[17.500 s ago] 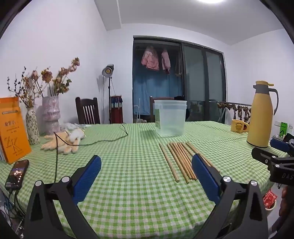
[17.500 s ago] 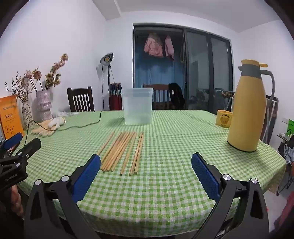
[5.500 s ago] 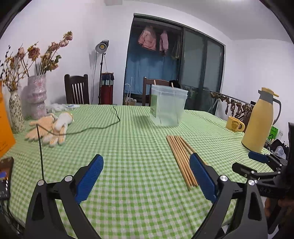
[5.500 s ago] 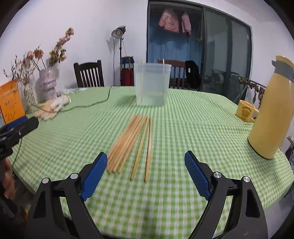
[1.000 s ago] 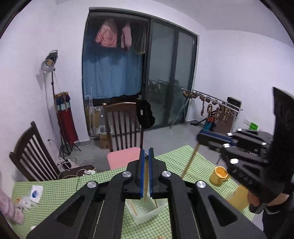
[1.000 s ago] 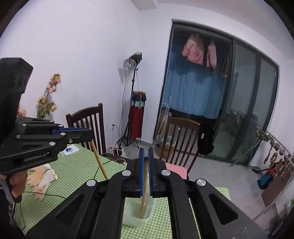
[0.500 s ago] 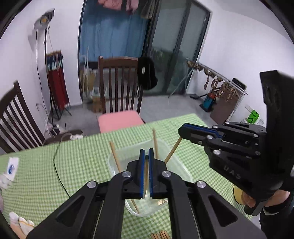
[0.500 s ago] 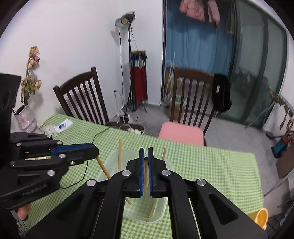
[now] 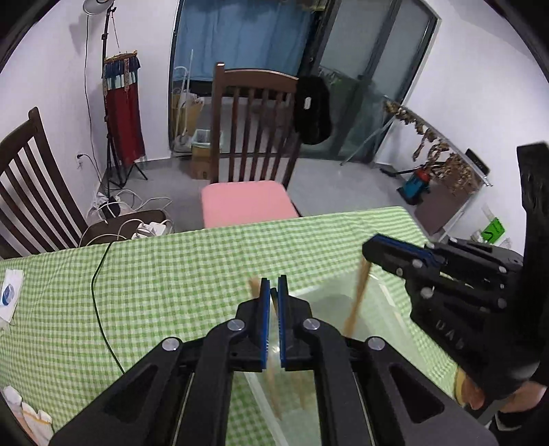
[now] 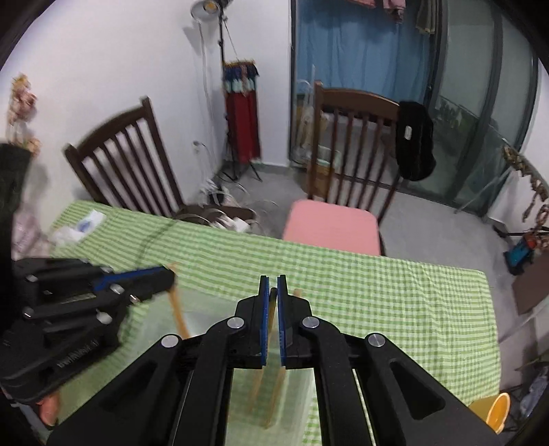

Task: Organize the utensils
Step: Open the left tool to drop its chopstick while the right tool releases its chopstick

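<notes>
Green-checked worktop with a dark wooden chair with a pink seat behind it. A clear plastic tub sits on the worktop. Left hand-held gripper, black with blue pads, is pressed together, pinching a light wooden chopstick that angles down into the tub. Right hand-held gripper is likewise clamped on a second wooden chopstick over the tub, just right of the left one. More chopsticks lean inside the tub.

Home dining room, checked tablecloth, wooden chairs, hanging laundry, balcony door
</notes>
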Demonstrator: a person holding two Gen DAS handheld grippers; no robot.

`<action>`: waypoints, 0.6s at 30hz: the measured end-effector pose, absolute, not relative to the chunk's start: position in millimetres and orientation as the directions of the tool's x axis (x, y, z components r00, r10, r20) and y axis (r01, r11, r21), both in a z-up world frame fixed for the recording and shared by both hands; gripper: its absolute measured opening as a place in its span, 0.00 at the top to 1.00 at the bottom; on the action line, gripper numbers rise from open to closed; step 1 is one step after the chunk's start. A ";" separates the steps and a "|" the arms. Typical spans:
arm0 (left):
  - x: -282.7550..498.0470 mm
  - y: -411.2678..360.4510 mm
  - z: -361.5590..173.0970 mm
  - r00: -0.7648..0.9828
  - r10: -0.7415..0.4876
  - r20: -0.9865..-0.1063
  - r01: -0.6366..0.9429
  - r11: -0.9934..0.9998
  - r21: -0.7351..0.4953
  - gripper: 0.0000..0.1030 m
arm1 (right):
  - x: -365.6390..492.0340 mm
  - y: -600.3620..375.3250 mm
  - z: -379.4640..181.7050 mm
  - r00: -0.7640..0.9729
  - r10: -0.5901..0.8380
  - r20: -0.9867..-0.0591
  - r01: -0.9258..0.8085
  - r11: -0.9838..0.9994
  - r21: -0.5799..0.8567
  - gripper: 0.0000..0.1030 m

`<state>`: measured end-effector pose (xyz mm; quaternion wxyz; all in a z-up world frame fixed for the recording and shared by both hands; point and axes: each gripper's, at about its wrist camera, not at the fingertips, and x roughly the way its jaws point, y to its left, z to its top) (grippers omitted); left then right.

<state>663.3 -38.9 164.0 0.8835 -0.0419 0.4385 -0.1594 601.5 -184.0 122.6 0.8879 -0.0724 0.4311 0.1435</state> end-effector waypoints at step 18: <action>663.0 -46.5 175.1 0.571 -0.332 -0.751 0.307 0.935 -0.179 0.79 | 600.7 -204.5 138.0 0.649 0.156 -0.745 -0.266 0.964 -0.030 0.59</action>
